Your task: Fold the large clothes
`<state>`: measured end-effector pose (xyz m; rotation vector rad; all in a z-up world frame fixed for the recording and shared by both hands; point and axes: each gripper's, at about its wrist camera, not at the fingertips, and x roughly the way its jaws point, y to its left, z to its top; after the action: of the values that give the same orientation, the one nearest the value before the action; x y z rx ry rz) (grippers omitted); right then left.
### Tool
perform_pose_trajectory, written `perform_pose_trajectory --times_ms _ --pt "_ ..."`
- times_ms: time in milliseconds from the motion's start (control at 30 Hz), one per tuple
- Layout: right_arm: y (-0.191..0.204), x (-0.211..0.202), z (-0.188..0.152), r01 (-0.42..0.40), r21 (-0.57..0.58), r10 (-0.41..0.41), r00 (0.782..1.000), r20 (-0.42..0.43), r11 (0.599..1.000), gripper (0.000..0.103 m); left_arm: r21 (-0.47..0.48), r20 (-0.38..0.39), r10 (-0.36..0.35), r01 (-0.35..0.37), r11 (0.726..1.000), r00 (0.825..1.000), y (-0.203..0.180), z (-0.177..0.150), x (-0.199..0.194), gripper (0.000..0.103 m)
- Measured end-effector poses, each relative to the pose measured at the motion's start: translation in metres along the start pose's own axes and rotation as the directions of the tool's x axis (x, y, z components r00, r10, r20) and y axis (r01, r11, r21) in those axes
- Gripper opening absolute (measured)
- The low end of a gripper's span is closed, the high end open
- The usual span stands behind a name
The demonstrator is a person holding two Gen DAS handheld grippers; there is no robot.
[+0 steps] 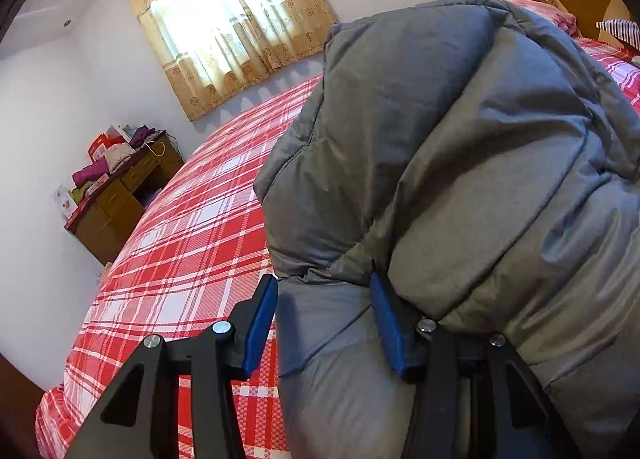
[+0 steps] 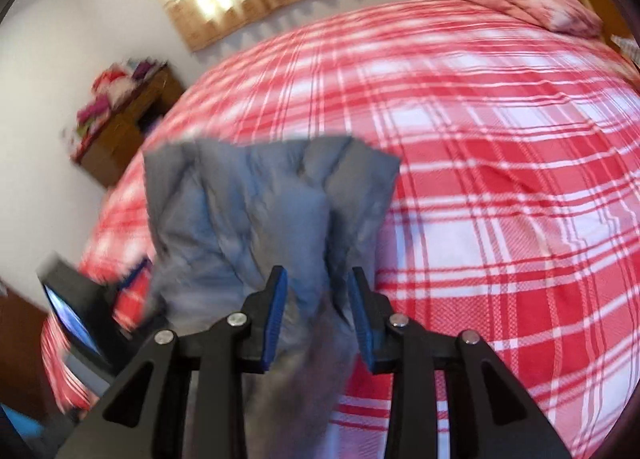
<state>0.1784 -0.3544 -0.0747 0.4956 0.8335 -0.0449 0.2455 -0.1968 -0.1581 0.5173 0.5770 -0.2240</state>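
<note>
At the bottom of the left wrist view, the left hand-held gripper (image 1: 324, 323) stands wide apart, grey padded jacket (image 1: 460, 163) bulging between its blue pads (image 1: 262, 323) without being pinched. In the right wrist view, the right hand-held gripper (image 2: 318, 317) has a bunched part of the jacket (image 2: 256, 211) between its pads, which sit at its sides; whether they truly clamp it cannot be told through the blur. The jacket seems lifted for a fold above the red plaid bed (image 1: 192, 227). Farther off, upper left, stand a wooden dresser (image 1: 120, 203) and curtains (image 1: 224, 19). No writing is legible.
</note>
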Motion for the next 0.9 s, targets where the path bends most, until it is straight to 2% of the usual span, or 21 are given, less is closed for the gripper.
perform_pose_trajectory --times_ms 100,233,333,367,500,600,667,700,767,833,900 --pt "0.015 0.007 0.013 -0.003 0.104 0.000 1.000 0.024 0.995 0.036 0.005 -0.001 0.008 -0.008 1.000 1.000 -0.002 0.001 -0.001 0.050" --pt "0.015 0.050 0.017 0.102 0.189 -0.107 0.994 0.014 0.977 0.037 0.007 0.000 0.017 -0.017 1.000 1.000 -0.007 0.001 -0.006 0.050" --pt "0.010 0.071 0.011 0.199 0.154 -0.204 0.979 0.016 0.968 0.038 0.003 0.002 0.017 -0.017 1.000 1.000 -0.008 0.001 -0.008 0.050" --pt "0.009 0.076 0.009 0.232 0.139 -0.237 0.971 0.024 0.963 0.043 0.002 0.003 0.016 -0.016 1.000 1.000 -0.009 0.001 -0.008 0.050" --pt "0.004 0.083 -0.003 0.290 0.074 -0.295 0.954 0.061 0.954 0.052 -0.011 0.002 -0.004 0.004 1.000 1.000 -0.007 0.002 -0.009 0.050" --pt "-0.001 0.088 -0.018 0.302 0.044 -0.305 0.946 0.107 0.952 0.057 -0.060 0.000 -0.073 0.073 0.996 0.997 0.007 0.002 -0.005 0.050" --pt "-0.001 0.085 -0.025 0.294 0.040 -0.297 0.947 0.125 0.955 0.058 -0.112 -0.004 -0.160 0.159 0.981 0.987 0.021 0.005 -0.005 0.050" --pt "-0.004 0.086 -0.025 0.288 0.043 -0.291 0.949 0.123 0.957 0.058 -0.122 -0.003 -0.182 0.180 0.976 0.983 0.026 0.009 -0.004 0.050" --pt "-0.003 0.089 -0.023 0.288 0.034 -0.290 0.950 0.114 0.957 0.060 -0.145 0.018 -0.199 0.200 0.969 0.980 0.040 0.020 -0.007 0.050" --pt "-0.002 0.092 -0.022 0.288 0.021 -0.288 0.952 0.104 0.957 0.060 -0.172 0.041 -0.182 0.186 0.967 0.982 0.051 0.034 -0.008 0.050" --pt "-0.002 0.094 -0.022 0.287 0.015 -0.287 0.953 0.098 0.958 0.060 -0.209 0.021 -0.195 0.196 0.958 0.980 0.059 0.050 0.004 0.050"
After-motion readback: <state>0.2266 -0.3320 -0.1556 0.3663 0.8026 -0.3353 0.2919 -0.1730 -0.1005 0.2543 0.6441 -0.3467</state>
